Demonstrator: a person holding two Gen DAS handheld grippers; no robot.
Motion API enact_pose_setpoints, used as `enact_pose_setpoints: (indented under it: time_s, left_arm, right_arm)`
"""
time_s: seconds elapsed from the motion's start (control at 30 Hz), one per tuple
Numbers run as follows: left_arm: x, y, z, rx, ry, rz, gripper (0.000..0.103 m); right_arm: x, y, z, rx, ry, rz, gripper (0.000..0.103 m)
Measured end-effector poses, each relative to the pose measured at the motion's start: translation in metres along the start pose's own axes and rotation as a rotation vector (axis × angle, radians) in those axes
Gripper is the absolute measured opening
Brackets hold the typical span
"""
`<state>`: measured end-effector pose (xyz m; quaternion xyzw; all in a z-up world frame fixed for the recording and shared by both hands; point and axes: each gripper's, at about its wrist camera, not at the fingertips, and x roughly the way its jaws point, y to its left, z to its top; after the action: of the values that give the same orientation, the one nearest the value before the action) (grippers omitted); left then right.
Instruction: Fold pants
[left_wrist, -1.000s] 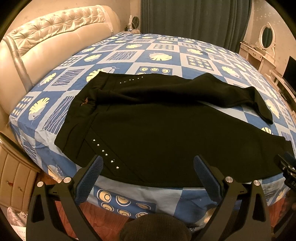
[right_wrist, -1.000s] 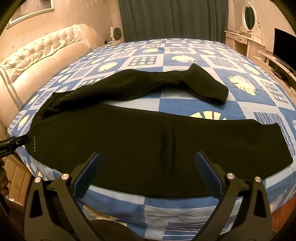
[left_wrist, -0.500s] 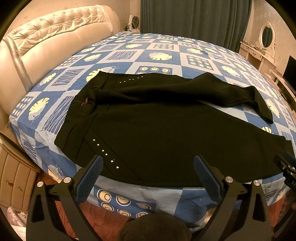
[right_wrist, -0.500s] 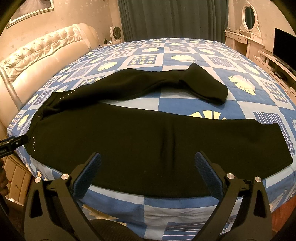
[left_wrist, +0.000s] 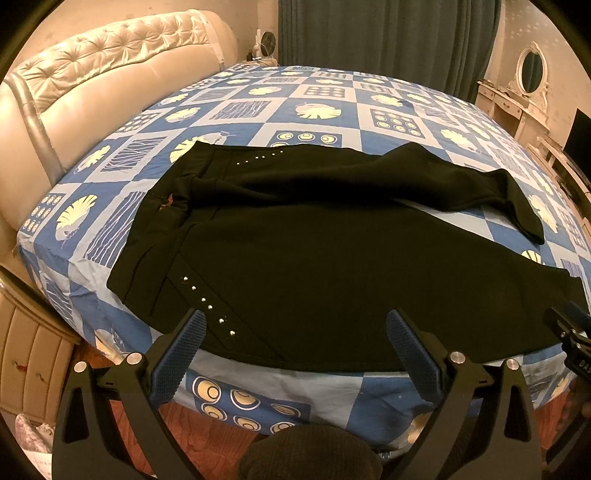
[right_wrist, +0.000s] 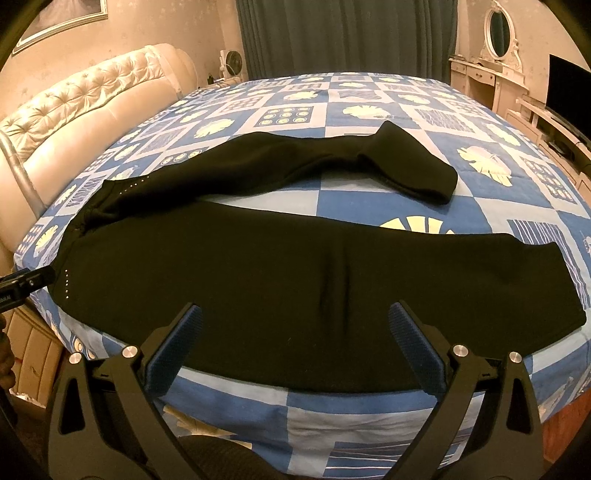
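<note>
Black pants lie spread on a round bed, waistband to the left with small silver studs, legs running right. The near leg lies flat along the bed's front edge; the far leg angles away and its cuff bends back. My left gripper hovers open just in front of the waist end, nothing between its fingers. My right gripper hovers open over the near leg's front edge, also empty. Each gripper's tip shows at the side of the other view.
The bed has a blue and white patchwork sheet and a tufted cream headboard at the left. A dressing table with oval mirror and a dark screen stand at the right. Dark curtains hang behind.
</note>
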<state>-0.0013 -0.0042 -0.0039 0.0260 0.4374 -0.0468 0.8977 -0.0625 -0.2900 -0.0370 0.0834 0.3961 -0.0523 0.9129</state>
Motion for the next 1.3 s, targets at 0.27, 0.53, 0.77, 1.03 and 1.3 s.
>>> enact_pose_setpoints:
  time_s: [0.27,0.53,0.77,1.03,1.3]
  left_arm:
    - [0.000,-0.001,-0.001,0.003,0.000,0.000,0.097]
    - [0.000,-0.003,-0.002,0.003,0.000,0.001,0.097]
    - [0.001,-0.005,-0.002,0.008,0.003,-0.003,0.097]
    - [-0.001,-0.009,-0.001,-0.012,0.007,-0.049,0.097]
    - [0.004,0.004,0.026,0.051,0.089,-0.211,0.097]
  right_arm:
    - [0.001,0.000,0.000,-0.001,0.001,0.000,0.101]
    - [0.003,0.002,-0.001,-0.003,0.006,-0.001,0.101]
    - [0.005,0.004,-0.003,-0.002,0.013,0.001,0.101]
    - [0.006,0.002,-0.005,0.018,0.025,0.009,0.101]
    - [0.007,-0.010,0.005,0.057,0.049,0.030,0.101]
